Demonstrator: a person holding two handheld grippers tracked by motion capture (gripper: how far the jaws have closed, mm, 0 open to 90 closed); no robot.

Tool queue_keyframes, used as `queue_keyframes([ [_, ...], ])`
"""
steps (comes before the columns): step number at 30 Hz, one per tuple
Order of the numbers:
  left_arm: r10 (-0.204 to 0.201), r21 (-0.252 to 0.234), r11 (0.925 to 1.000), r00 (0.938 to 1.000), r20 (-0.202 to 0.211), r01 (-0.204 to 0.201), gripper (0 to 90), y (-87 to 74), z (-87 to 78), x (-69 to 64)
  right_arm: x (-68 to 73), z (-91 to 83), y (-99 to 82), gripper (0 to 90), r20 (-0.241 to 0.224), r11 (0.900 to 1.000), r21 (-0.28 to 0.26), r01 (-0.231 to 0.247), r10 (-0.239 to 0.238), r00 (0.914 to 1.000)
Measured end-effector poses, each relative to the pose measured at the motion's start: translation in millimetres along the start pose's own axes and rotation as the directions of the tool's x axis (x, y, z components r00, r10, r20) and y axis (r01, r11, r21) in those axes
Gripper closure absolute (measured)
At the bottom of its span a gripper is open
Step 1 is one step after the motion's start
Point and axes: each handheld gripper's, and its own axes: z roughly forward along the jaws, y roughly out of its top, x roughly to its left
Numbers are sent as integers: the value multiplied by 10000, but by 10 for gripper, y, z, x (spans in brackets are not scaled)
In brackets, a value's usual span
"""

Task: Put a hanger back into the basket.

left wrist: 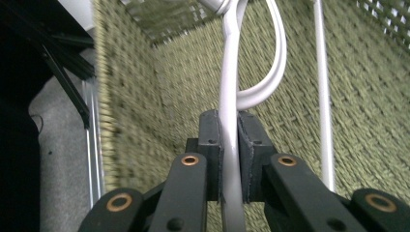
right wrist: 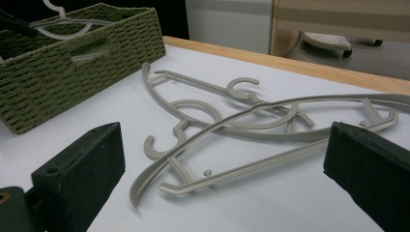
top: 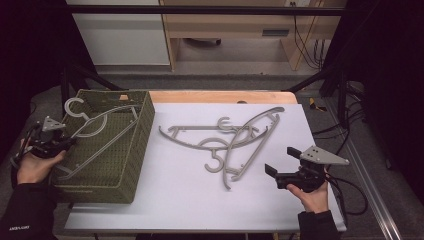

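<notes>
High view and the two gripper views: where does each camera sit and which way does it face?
High view: above the person's side, looking forward and down on the table; both forearms, left gripper, right gripper.
Left gripper view: on that gripper, facing into the green basket; shut jaws clamp a grey hanger.
Right gripper view: low, facing the loose hangers; open jaws.
Shared: basket and held hanger appear in all three.

I see grey floor (top: 235,62) beyond surface, pale wood cabinet (top: 235,22) at back, black cables (top: 307,45) hanging right, dark surroundings.
</notes>
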Motion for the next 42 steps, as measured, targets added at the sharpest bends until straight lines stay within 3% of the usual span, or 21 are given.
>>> queue_keyframes([
  [4, -42, 370, 9993, 10000, 29, 41, 811, 7, 70, -54, -5, -9, 2, 13, 23, 10000, -36, 23, -23, 10000],
  [9, -444, 919, 9948, 9989, 118, 431, 780, 14, 79, -51, -8, -15, 4, 13, 25, 10000, -59, 20, -20, 10000],
  [11, -579, 659, 9962, 9980, 242, 562, 751, -12, 64, -41, -11, -17, 2, 12, 3, 10000, -32, 70, -70, 10000],
  [12, -879, 413, 9954, 9955, 344, 864, 751, -25, 27, -25, -11, -17, 2, 12, 0, 10000, -18, 47, -47, 10000],
  [16, -1105, 163, 9938, 9932, 356, 1100, 734, -25, -27, -28, -12, -15, 1, 11, 8, 10000, -13, 46, -46, 10000],
  [18, -1357, -476, 9892, 9886, 658, 1389, 687, -3, -128, -69, -16, -15, 1, 10, 17, 10000, -55, 62, -62, 10000],
  [19, -1357, -476, 9892, 9886, 658, 1389, 665, -3, -128, -69, -16, -15, 1, 10, 17, 10000, -55, 62, -62, 10000],
  [21, -1462, -1020, 9825, 9844, 975, 1560, 624, 19, -207, -125, -16, -14, 3, 10, 69, 9999, -100, 20, -19, 10000],
  [22, -1499, -1609, 9724, 9810, 1234, 1689, 598, 40, -275, -205, -14, -18, 6, 10, 69, 9999, -117, -45, 46, 10000],
  [23, -1499, -1609, 9724, 9810, 1234, 1689, 574, 40, -275, -205, -15, -22, 8, 10, 79, 9999, -144, -81, 82, 9999],
  [26, -1380, -2099, 9629, 9780, 1565, 1695, 496, 64, -368, -314, -17, -33, 10, 10, 90, 9997, -195, -124, 126, 9999],
  [27, -1329, -2468, 9536, 9768, 1678, 1721, 472, 75, -428, -399, -19, -41, 11, 10, 41, 9998, -186, -103, 104, 9999],
  [28, -1329, -2468, 9536, 9768, 1678, 1721, 454, 75, -428, -399, -19, -41, 11, 10, 41, 9998, -186, -103, 104, 9999],
  [29, -1383, -2912, 9369, 9700, 2001, 1937, 434, 84, -482, -486, -22, -43, 12, 10, 63, 9997, -208, -86, 88, 9999],
  [30, -1383, -2912, 9369, 9700, 2001, 1937, 403, 84, -482, -486, -22, -43, 12, 10, 63, 9997, -208, -86, 88, 9999],
  [31, -1333, -3036, 9321, 9665, 2193, 1974, 403, 92, -505, -531, -23, -45, 13, 10, 75, 9997, -220, -73, 75, 9999],
  [34, -1065, -3618, 9121, 9636, 2452, 1929, 276, 111, -572, -667, -27, -51, 17, 11, 75, 9995, -287, -138, 140, 9999],
  [37, -1029, -3982, 8919, 9535, 2832, 2145, 200, 126, -624, -819, -31, -52, 15, 11, 80, 9995, -291, -117, 120, 9999],
  [39, -889, -4093, 8858, 9456, 3129, 2187, 152, 137, -644, -931, -31, -55, 16, 11, 64, 9995, -306, -113, 115, 9999],
  [40, -711, -4187, 8824, 9404, 3326, 2148, 139, 151, -660, -1058, -30, -57, 17, 11, 68, 9995, -305, -117, 119, 9999],
  [42, -577, -4233, 8832, 9425, 3293, 2020, 129, 163, -666, -1125, -31, -60, 17, 11, 68, 9995, -307, -114, 117, 9999],
])
